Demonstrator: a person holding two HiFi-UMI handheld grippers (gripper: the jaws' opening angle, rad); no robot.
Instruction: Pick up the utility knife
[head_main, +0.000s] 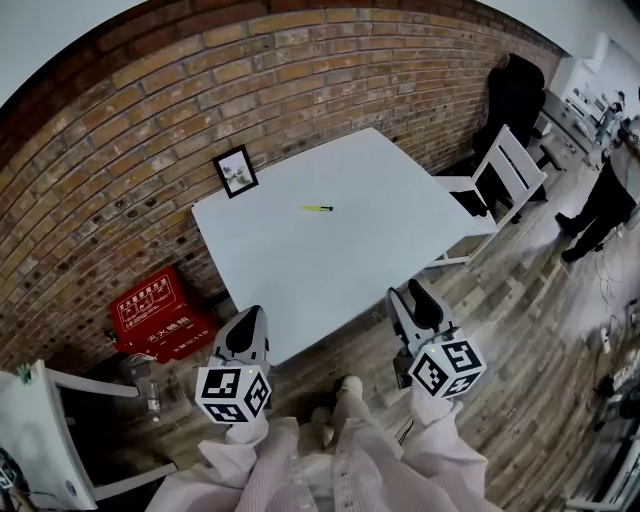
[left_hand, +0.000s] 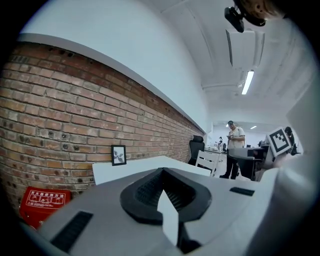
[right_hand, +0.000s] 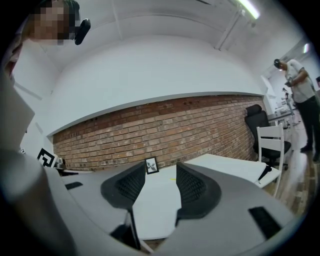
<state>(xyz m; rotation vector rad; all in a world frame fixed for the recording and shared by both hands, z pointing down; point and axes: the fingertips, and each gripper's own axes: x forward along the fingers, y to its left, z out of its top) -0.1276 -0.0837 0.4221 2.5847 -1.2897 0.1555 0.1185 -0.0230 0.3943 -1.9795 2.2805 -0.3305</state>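
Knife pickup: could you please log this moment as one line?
knife: on table, untouched | left tongs: shut, empty | right tongs: open, empty

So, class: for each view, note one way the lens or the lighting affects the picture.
Head view: the fisheye bends the brick wall into an arc, and the utility knife looks tiny. Left gripper view: the ceiling strip light glares white. Right gripper view: black corners, wall bowed.

You are standing in an office: a white table (head_main: 330, 250) by a brick wall (head_main: 150, 120), a black office chair (head_main: 515, 100), a strip light (left_hand: 247, 82) overhead, and a person (left_hand: 234, 145) standing further back.
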